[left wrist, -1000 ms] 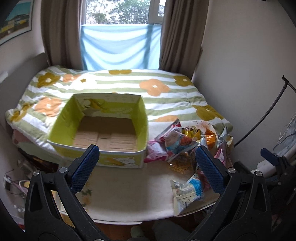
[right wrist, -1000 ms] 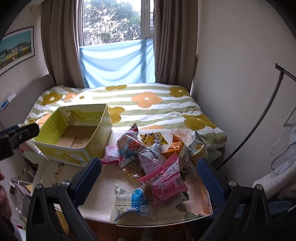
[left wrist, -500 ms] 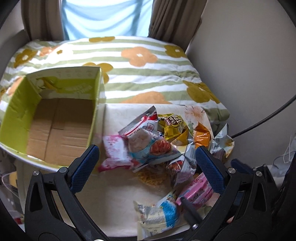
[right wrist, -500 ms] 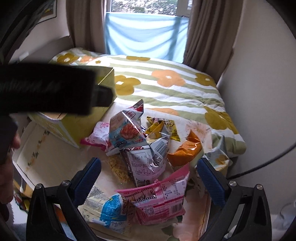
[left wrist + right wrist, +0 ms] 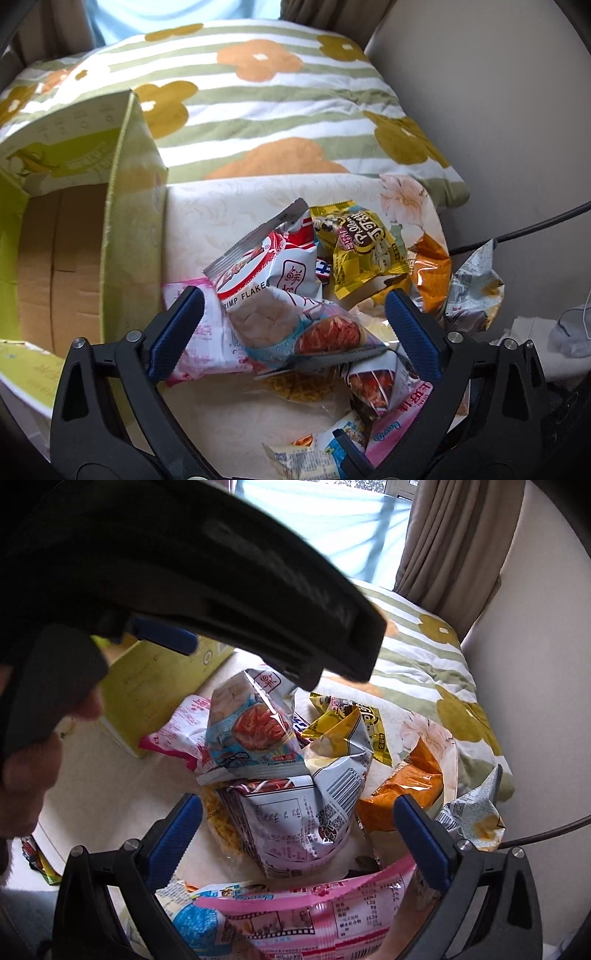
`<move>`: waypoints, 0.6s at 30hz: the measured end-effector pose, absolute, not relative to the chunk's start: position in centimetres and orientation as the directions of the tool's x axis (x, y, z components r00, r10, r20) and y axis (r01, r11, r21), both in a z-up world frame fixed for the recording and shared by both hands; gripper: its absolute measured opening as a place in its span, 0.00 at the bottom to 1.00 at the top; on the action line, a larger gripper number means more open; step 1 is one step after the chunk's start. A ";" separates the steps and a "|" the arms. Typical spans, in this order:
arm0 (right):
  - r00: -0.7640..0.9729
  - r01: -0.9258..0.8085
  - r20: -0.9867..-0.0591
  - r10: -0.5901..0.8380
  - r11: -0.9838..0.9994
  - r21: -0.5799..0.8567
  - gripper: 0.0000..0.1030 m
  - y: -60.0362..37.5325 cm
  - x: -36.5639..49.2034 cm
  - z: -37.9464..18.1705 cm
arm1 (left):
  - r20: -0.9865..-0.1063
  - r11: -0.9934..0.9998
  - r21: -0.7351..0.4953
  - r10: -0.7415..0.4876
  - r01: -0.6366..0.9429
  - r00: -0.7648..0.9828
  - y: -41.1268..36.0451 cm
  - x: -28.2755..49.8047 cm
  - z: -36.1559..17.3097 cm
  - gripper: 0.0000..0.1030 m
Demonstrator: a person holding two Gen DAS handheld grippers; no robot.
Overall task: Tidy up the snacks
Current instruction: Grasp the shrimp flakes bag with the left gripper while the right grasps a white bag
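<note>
A pile of snack bags lies on the cream table (image 5: 229, 206). My left gripper (image 5: 291, 321) is open, its jaws either side of a shrimp flakes bag (image 5: 273, 291), just above it. A yellow bag (image 5: 358, 247), an orange bag (image 5: 430, 269) and a pink bag (image 5: 203, 332) lie around it. My right gripper (image 5: 297, 830) is open over a white bag with a barcode (image 5: 295, 823); a pink bag (image 5: 314, 919) lies under it. The empty green cardboard box (image 5: 125, 206) stands to the left. The left gripper's body (image 5: 184, 565) hides the upper right wrist view.
A bed with a striped flower quilt (image 5: 266, 99) lies behind the table. A wall (image 5: 498, 110) is at the right, with a black cable (image 5: 535, 227) beside it. A small wrapper (image 5: 37, 860) lies off the table's left edge.
Both grippers have moved forward and down toward the snack pile. The left gripper swung right from the box to the bags and now crosses the right wrist view.
</note>
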State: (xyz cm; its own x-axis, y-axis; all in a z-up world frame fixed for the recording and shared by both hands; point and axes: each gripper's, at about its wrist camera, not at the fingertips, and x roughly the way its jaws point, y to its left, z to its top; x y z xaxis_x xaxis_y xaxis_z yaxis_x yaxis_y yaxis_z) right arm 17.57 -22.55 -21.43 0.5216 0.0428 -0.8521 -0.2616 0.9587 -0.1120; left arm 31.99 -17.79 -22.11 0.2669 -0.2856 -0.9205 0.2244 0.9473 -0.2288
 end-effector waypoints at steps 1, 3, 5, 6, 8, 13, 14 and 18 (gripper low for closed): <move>0.516 -0.257 -0.856 0.039 0.960 -0.111 1.00 -22.6 17.7 -21.7 | -0.925 0.947 -0.231 -0.285 0.223 0.252 -17.7 32.4 -22.7 0.90; 0.504 -0.252 -0.863 0.029 0.961 -0.115 1.00 -22.5 18.1 -22.3 | -0.931 0.948 -0.234 -0.282 0.215 0.230 -17.5 32.9 -23.8 0.86; 0.501 -0.247 -0.866 0.009 0.960 -0.133 1.00 -22.4 18.4 -22.7 | -0.940 0.950 -0.231 -0.274 0.211 0.204 -17.5 33.2 -24.9 0.81; 0.502 -0.245 -0.865 0.002 0.959 -0.140 1.00 -22.4 18.5 -22.9 | -0.942 0.949 -0.234 -0.275 0.212 0.192 -17.5 33.4 -25.2 0.81; 0.504 -0.238 -0.864 0.000 0.961 -0.139 1.00 -22.3 18.7 -23.0 | -0.941 0.945 -0.240 -0.283 0.220 0.188 -17.5 33.5 -25.6 0.81; 0.495 -0.219 -0.869 -0.019 0.965 -0.145 1.00 -22.6 19.3 -23.4 | -0.943 0.941 -0.238 -0.283 0.239 0.173 -17.9 34.0 -26.1 0.81; 0.493 -0.216 -0.870 -0.020 0.966 -0.144 1.00 -22.8 19.5 -23.4 | -0.943 0.941 -0.240 -0.284 0.239 0.170 -17.9 34.1 -26.2 0.81; 0.491 -0.218 -0.871 -0.020 0.965 -0.145 1.00 -23.0 19.8 -23.6 | -0.943 0.936 -0.268 -0.303 0.226 0.135 -17.7 34.4 -26.9 0.80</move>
